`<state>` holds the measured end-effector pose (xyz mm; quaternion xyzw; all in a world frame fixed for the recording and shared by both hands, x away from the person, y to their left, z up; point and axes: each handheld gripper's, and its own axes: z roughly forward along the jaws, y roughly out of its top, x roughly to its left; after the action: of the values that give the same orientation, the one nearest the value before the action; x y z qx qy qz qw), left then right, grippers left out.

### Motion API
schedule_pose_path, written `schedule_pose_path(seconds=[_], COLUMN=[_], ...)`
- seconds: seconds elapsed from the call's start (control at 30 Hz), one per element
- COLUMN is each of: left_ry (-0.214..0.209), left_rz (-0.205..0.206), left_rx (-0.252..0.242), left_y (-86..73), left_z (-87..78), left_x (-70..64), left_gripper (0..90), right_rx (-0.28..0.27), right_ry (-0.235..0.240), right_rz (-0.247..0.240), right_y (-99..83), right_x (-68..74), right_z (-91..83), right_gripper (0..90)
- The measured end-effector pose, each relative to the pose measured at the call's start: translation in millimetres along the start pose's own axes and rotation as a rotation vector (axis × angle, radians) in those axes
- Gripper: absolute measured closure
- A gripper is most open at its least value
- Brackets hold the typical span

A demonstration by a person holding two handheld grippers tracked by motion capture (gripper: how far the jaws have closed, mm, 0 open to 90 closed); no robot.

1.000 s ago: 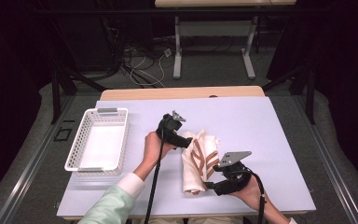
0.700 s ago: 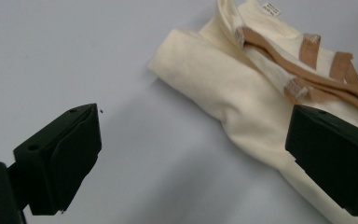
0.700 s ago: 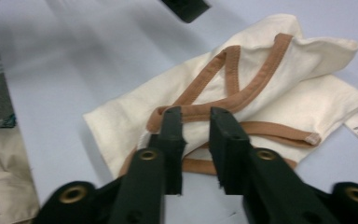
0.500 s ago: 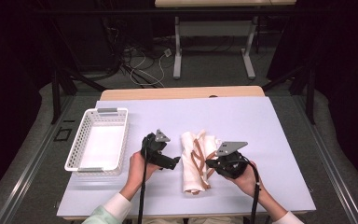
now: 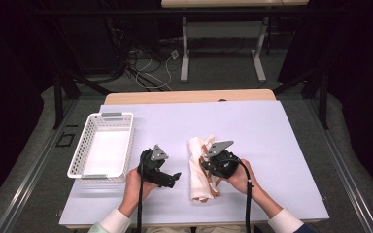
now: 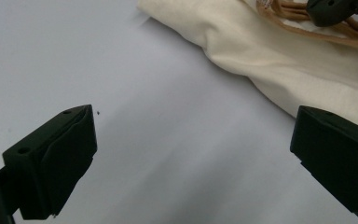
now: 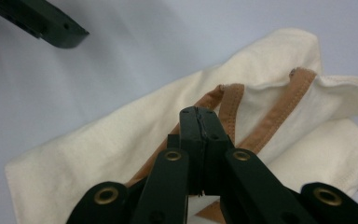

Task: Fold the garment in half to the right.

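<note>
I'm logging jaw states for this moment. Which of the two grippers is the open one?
The left gripper: its jaws stand wide apart over bare table. The right gripper has its jaws pressed together, resting on the cream garment.

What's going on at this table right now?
A person is handling a cream cloth with tan trim, using a gripper in each hand. The right gripper has its jaws closed and sits on the cloth by the trim; whether it actually pinches fabric can't be told. The left gripper is open, hanging over bare table just beside the cloth and not touching it. A white basket stands to the left, with nothing in it.
</note>
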<state>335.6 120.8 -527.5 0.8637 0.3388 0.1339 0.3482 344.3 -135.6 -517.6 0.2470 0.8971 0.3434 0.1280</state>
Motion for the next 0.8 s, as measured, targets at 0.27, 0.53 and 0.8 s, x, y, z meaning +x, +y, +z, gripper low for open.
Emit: schedule_pose_path(seconds=[0.27, 0.53, 0.8], left_ry=[0.011, 0.016, 0.015], left_rz=[0.000, -0.004, 0.002], left_rx=[0.022, 0.029, 0.050], left_y=[-9.0, -14.1, -19.1], left_z=[-2.5, -3.5, -4.2], left_x=[2.2, 2.8, 3.0], left_gripper=[0.7, 0.6, 0.6], right_rx=[0.032, 0.052, 0.101], right_ry=[-0.005, -0.018, -0.031], right_rz=[0.012, 0.032, 0.073], right_y=[-9.6, -21.9, -33.5], right_x=[-4.7, -9.7, -17.8], right_z=[-1.1, -11.6, -22.9], right_gripper=[90.0, 90.0, 90.0])
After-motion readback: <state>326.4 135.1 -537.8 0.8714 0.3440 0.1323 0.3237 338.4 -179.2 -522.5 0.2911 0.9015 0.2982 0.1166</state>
